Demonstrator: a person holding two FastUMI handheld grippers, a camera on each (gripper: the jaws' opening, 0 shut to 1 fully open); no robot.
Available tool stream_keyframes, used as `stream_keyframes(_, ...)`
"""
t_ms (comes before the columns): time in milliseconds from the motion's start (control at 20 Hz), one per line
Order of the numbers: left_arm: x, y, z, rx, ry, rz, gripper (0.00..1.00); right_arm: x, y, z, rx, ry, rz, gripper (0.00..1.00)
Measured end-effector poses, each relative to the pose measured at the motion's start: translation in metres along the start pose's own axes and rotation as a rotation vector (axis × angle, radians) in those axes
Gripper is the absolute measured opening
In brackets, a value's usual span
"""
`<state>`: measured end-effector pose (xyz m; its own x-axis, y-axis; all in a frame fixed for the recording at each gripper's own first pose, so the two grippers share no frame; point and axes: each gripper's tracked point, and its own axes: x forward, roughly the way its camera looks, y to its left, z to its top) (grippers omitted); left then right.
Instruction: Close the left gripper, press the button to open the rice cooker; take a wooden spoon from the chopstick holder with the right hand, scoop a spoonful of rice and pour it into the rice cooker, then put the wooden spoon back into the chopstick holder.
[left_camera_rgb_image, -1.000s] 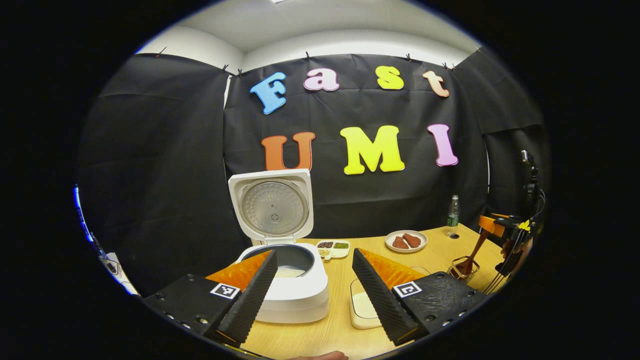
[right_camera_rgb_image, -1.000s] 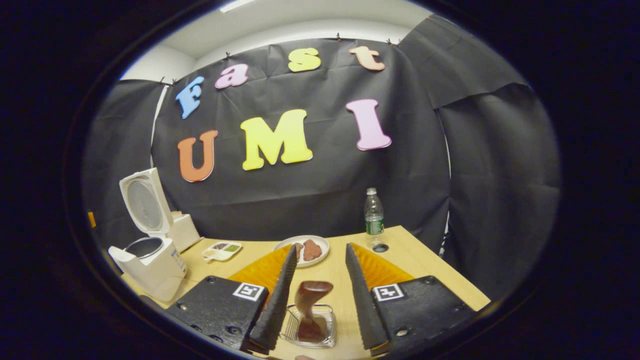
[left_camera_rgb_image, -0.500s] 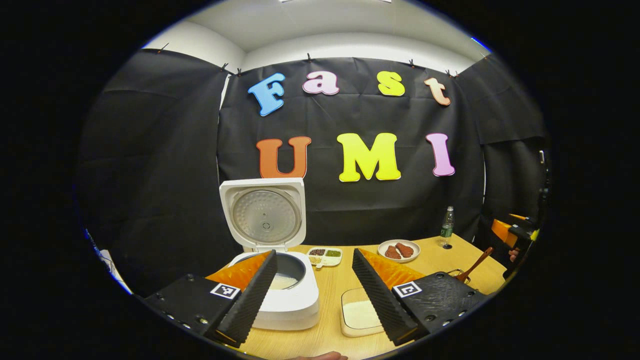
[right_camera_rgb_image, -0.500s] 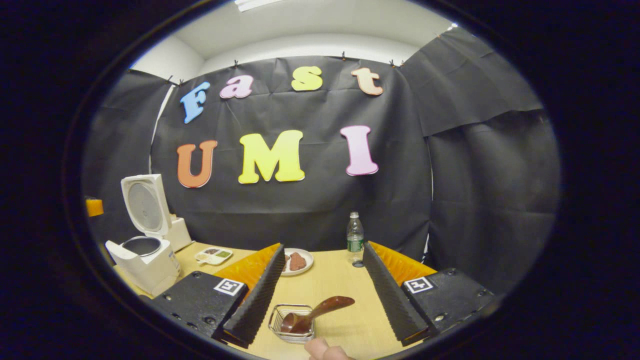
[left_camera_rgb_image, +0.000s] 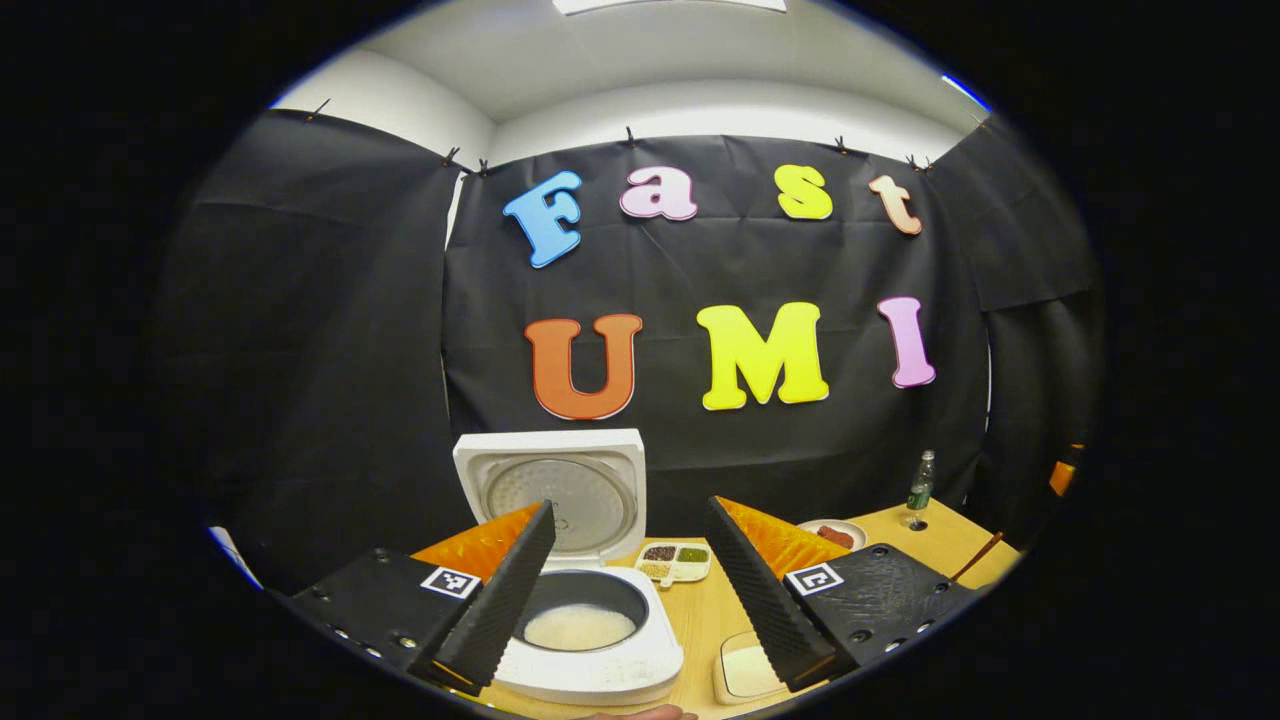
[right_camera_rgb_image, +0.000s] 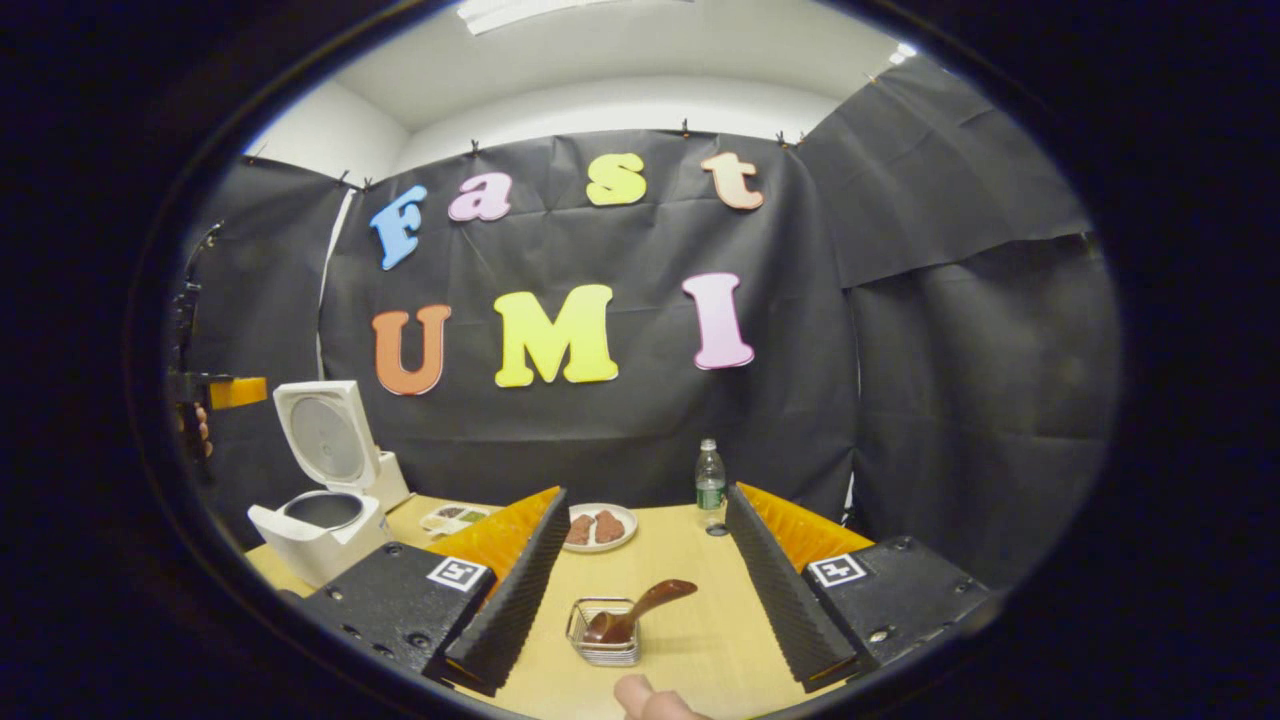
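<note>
The white rice cooker stands with its lid raised and white rice in its dark pot. My left gripper hangs open above and just in front of it, nothing between the fingers. The dark wooden spoon leans to the right in the small wire chopstick holder on the wooden table. My right gripper is open behind and above the holder, apart from the spoon. A white container of rice sits right of the cooker.
A plate with brown pieces, a water bottle and a small divided dish stand toward the back of the table. A fingertip shows at the bottom edge of the right gripper view. The left gripper's holder hand shows far left.
My right gripper has let go of the spoon, opened and drawn back from the holder; the spoon now leans right. My left gripper drew back, staying open.
</note>
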<state>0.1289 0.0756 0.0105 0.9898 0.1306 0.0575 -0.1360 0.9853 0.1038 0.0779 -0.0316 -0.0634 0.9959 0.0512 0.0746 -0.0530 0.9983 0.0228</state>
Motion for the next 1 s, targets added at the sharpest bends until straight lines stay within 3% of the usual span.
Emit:
stream_keyframes(50,0.010,0.008,0.011,-0.001,-0.018,0.012,0.95,-0.003,-0.001,0.004,0.000,-0.012,-0.005,1.00)
stream_keyframes(350,0.061,0.045,0.057,-0.050,-0.081,0.042,0.95,-0.004,0.002,0.005,0.026,-0.037,0.029,0.97)
stream_keyframes(650,0.112,0.082,0.055,-0.013,-0.065,0.109,0.95,-0.001,-0.002,0.000,0.061,-0.048,0.021,0.98)
stream_keyframes(800,0.142,0.080,0.041,-0.060,-0.028,0.083,0.96,-0.001,0.004,-0.006,0.044,-0.048,0.039,1.00)
stream_keyframes(1000,0.180,0.075,0.036,-0.025,-0.065,0.031,0.95,0.003,0.006,-0.020,0.032,-0.017,0.031,1.00)
